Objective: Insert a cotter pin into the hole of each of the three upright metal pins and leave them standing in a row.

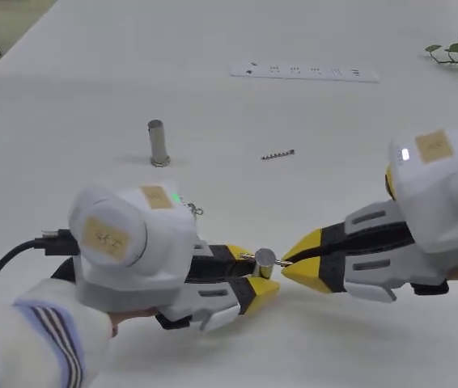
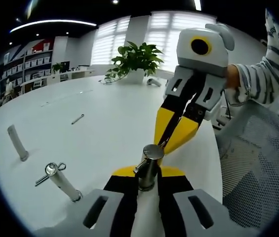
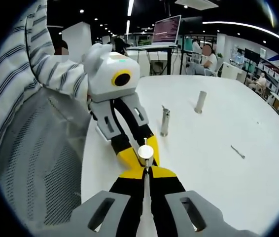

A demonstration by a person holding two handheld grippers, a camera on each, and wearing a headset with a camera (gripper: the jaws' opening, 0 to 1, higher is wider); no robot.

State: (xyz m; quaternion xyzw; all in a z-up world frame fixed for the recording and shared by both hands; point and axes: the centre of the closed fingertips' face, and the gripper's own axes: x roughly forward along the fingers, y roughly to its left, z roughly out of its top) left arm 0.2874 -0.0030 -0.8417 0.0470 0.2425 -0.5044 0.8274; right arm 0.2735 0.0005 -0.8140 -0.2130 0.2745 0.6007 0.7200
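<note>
One short steel pin (image 1: 265,263) stands upright, clamped between the jaws of my left gripper (image 1: 261,273). A thin cotter pin (image 1: 282,261), pinched in my right gripper (image 1: 287,263), meets its head sideways. A second pin (image 3: 165,121) stands near it, a looped cotter (image 2: 55,168) already through its top. The third pin (image 1: 158,143) stands bare farther off, a loose cotter pin (image 1: 277,154) lying flat, well apart from it.

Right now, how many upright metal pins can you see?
3. The first pin is clamped in the left tool, the right tool holding a cotter pin against it; a second pin beside it already carries one; a third pin stands bare farther out.
</note>
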